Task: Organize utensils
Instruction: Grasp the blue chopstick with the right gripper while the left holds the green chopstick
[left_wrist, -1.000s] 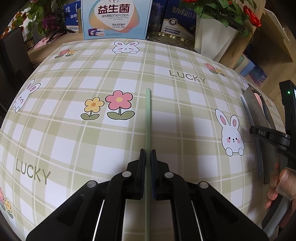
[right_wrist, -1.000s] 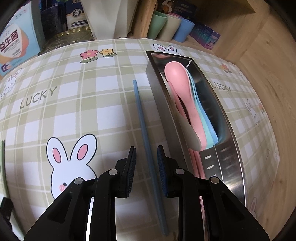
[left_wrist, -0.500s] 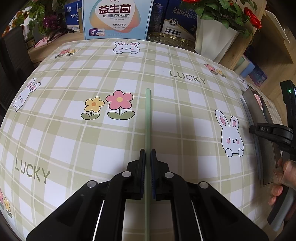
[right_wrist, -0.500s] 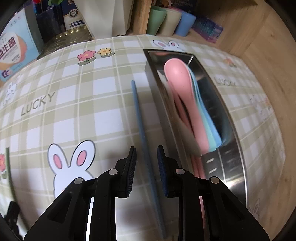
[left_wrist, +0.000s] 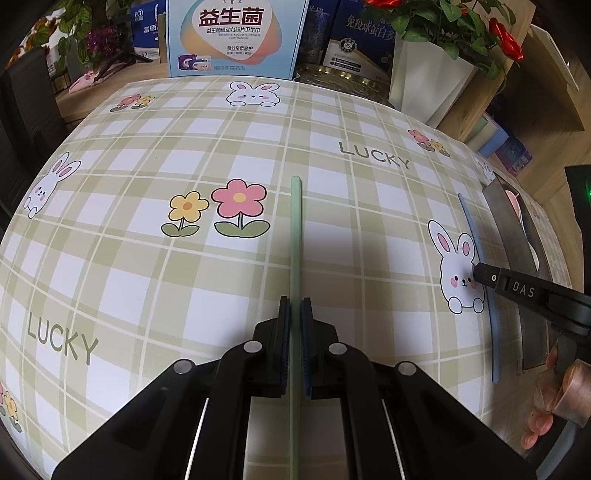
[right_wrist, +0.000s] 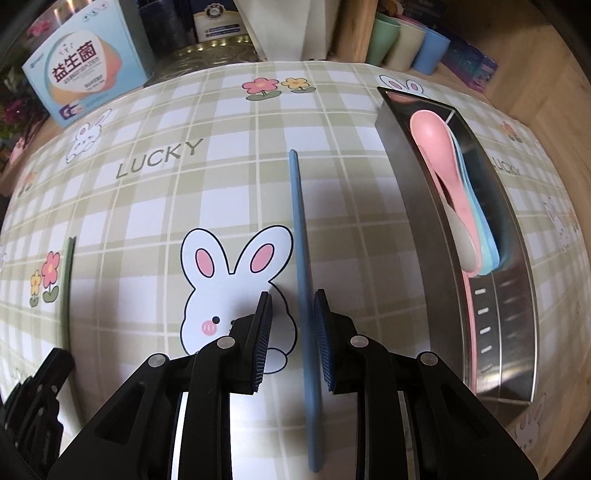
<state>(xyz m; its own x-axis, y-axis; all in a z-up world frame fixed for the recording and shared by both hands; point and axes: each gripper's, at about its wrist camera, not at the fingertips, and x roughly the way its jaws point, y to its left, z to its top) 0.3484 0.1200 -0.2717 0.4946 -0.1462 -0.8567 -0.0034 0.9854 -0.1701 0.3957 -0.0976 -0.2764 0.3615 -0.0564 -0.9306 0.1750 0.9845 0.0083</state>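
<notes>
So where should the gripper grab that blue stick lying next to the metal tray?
Probably at mid-length, coming straight down from above. The blue chopstick lies flat and thin on the tablecloth, so only its long sides offer purchase. The right gripper already straddles it, jaws open, clear of the metal tray.

The green chopstick (left_wrist: 295, 236) disappears between the left claw (left_wrist: 294, 314) pads and runs off the bottom edge of that view. In the right wrist view the stacked spoons (right_wrist: 454, 195) overlap, so only the pink one shows its bowl; their handles sink into the steel tray (right_wrist: 417, 206), whose far wall hides its floor. The hand (left_wrist: 554, 402) at the frame's right edge is cut off.
</notes>
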